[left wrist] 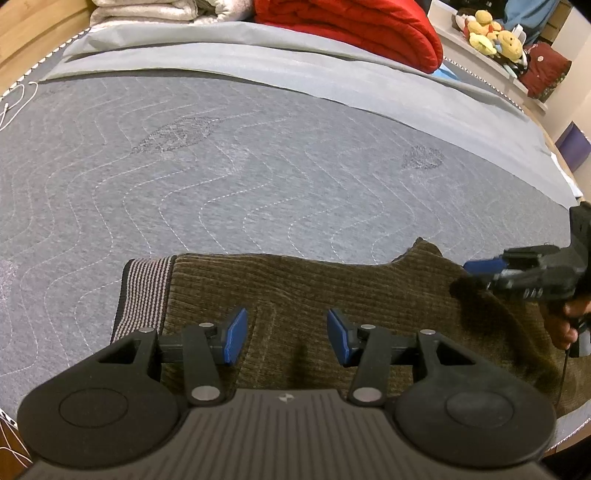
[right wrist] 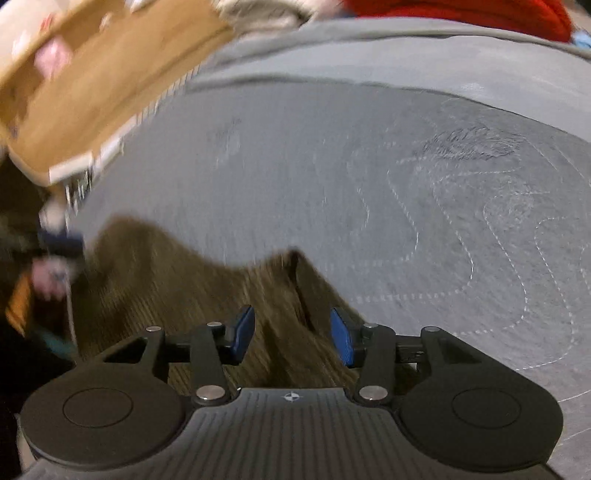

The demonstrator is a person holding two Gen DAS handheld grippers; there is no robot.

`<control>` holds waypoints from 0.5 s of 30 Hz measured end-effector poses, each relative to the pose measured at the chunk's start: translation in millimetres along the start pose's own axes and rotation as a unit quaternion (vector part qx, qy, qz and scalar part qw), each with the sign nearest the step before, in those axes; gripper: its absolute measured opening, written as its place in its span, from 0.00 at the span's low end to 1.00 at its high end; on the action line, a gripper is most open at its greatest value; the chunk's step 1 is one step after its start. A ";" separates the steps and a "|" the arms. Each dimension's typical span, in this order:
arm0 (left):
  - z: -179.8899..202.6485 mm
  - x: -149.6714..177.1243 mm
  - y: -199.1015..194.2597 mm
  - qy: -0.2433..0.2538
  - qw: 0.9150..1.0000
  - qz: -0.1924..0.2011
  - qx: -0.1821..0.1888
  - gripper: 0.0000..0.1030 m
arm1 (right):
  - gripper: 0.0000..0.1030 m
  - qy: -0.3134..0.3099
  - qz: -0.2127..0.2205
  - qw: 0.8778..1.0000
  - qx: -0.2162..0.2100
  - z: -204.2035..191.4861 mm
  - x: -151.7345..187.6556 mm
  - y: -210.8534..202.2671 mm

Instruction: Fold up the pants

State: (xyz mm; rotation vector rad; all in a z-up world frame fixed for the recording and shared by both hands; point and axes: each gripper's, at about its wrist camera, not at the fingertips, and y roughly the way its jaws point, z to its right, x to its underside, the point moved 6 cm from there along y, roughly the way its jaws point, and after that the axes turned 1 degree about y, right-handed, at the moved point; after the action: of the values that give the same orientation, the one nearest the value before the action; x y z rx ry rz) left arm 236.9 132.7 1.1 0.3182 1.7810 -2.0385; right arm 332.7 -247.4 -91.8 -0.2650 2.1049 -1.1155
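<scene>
1. Pants (left wrist: 332, 295): olive-brown ribbed, corduroy-like cloth, folded into a broad flat band and lying at 6 o'clock in the left wrist view. The striped knit waistband (left wrist: 144, 295), black with pale bars, closes its end at 8 o'clock. The far edge rises to a small peak near 4 o'clock.

2. Left gripper (left wrist: 284, 338): black linkage arms, steel pivot pins, blue flat pads. Jaws released, standing apart over the cloth with nothing pinched between them.

3. Right gripper (right wrist: 291, 338): same build, seen at 3 o'clock in the left view, where a hand (left wrist: 569, 325) carries it. Its own view is motion-blurred. Jaws parted, not clamping; a raised fold of the pants (right wrist: 295, 280) lies in the line between the pads, and contact cannot be told through the blur.

4. Mattress (left wrist: 258, 177): grey quilted knit, stitched in pale wavy lines, with darker scuffed patches. It bears the pants along its near edge.

5. Sheet (left wrist: 295, 74): smooth lighter grey cloth, laid across the far side of the mattress at 12 o'clock.

6. Red quilt (left wrist: 351, 26): puffy, rolled, at 1 o'clock behind the sheet.

7. Cream blanket (left wrist: 155, 11): soft, folded in layers, at 11 o'clock.

8. Plush toys (left wrist: 495, 37): yellow, piled on a pale ledge at 2 o'clock, beside a dark red bag (left wrist: 546, 70).

9. Wooden panel (right wrist: 92, 85): light brown grain, bordering the mattress at 10 o'clock in the right wrist view.
</scene>
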 end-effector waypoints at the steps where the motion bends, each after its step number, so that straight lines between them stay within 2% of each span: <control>1: 0.8 0.1 0.2 0.000 1.000 0.000 -0.001 0.51 | 0.47 -0.014 -0.010 1.000 0.007 -2.7 4.0 3.1; 2: 1.6 0.0 0.3 0.001 1.000 -0.001 -0.001 0.51 | 0.46 -0.035 -0.025 0.999 0.018 -6.8 9.1 8.9; 3: 2.7 0.0 0.4 0.001 1.000 -0.001 -0.001 0.51 | 0.37 -0.061 -0.030 0.997 0.032 -10.0 12.0 13.4; 4: 3.7 -0.2 0.2 0.002 1.000 -0.001 -0.001 0.51 | 0.23 -0.093 -0.023 0.994 0.053 -13.8 12.9 16.3; 5: 4.5 -0.3 -0.2 0.002 1.000 0.000 0.000 0.51 | 0.03 -0.116 -0.006 0.991 0.074 -16.0 10.3 16.3; 7: 6.1 -0.7 -0.7 0.003 1.000 0.001 0.001 0.51 | 0.00 -0.094 0.057 0.988 0.111 -12.4 -8.8 5.3; 8: 6.7 0.0 -0.5 0.004 1.000 0.001 0.002 0.51 | 0.00 -0.080 0.096 0.981 0.147 -9.5 -17.9 -2.2; 9: 7.5 0.2 -0.4 0.005 1.000 0.001 0.002 0.51 | 0.00 -0.074 0.108 0.975 0.180 -5.5 -22.2 -5.6; 10: 8.2 0.3 -0.3 0.005 1.000 0.001 0.002 0.51 | 0.00 -0.065 0.101 0.975 0.184 -2.2 -22.4 -7.2; 13: 9.5 0.4 -0.3 0.008 1.000 0.001 0.004 0.51 | 0.01 -0.045 0.084 0.984 0.148 7.0 -12.0 -20.9; 14: 9.3 0.1 -0.4 0.009 1.000 0.001 0.005 0.52 | 0.05 -0.044 0.076 0.987 0.137 9.8 -6.6 -28.5; 15: 8.9 -0.3 -0.7 0.008 1.000 0.001 0.005 0.52 | 0.06 -0.040 0.070 0.989 0.121 11.8 -1.3 -35.6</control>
State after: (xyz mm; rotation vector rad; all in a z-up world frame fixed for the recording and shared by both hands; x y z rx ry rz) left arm 237.7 124.1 3.2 0.3414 1.7801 -2.0486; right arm 336.4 -275.7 -67.4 -0.0445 1.8661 -1.2393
